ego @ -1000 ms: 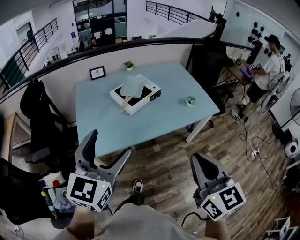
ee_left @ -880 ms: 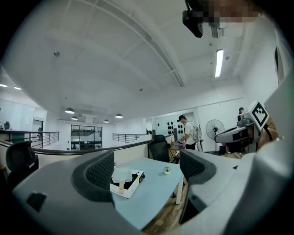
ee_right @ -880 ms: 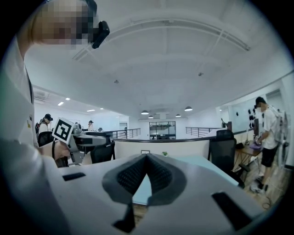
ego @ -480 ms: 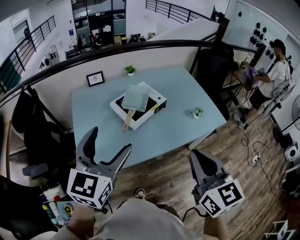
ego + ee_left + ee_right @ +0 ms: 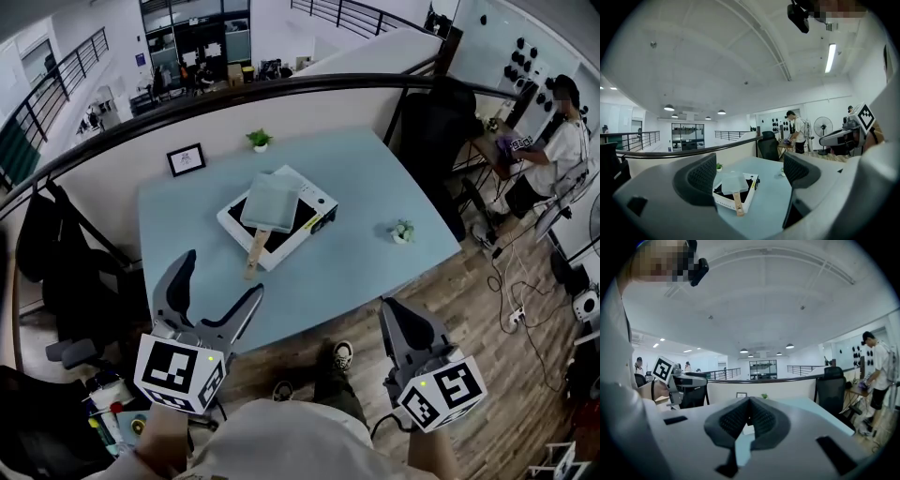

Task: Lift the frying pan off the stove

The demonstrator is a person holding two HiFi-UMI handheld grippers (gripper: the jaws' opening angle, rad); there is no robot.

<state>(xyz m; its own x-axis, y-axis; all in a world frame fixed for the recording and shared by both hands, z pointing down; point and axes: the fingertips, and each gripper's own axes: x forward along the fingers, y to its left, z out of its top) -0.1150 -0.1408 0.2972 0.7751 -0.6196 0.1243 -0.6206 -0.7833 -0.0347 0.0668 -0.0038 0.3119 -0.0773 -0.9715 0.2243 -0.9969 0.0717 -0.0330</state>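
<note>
Left gripper: the left gripper (image 5: 220,279) is held low over the wooden floor (image 5: 487,309), well short of the tabletop; its jaws stand wide apart with nothing between them.

Frying pan: the pale grey-green square frying pan (image 5: 270,201) lies at about 12 o'clock from the left gripper. It rests flat on the stove, and its light wooden handle (image 5: 255,253) points toward 6 o'clock, overhanging the stove's near edge.

Stove: the white-cased flat stove with a black top (image 5: 317,199) sits near the middle of the pale blue tabletop (image 5: 375,178), turned at an angle to its edges.

Small things: a black picture frame (image 5: 186,159) stands at 10 o'clock from the stove, and a small green potted plant (image 5: 403,231) at 4 o'clock.

Right gripper: the right gripper (image 5: 396,317) is also over the floor, with the frying pan at about 11 o'clock; its jaws are pressed together, empty.

Progress: nothing is done yet, by my reading. The frying pan is on the stove, untouched. The reach to the tabletop, a grasp, probably on the handle, and the lift all remain.
</note>
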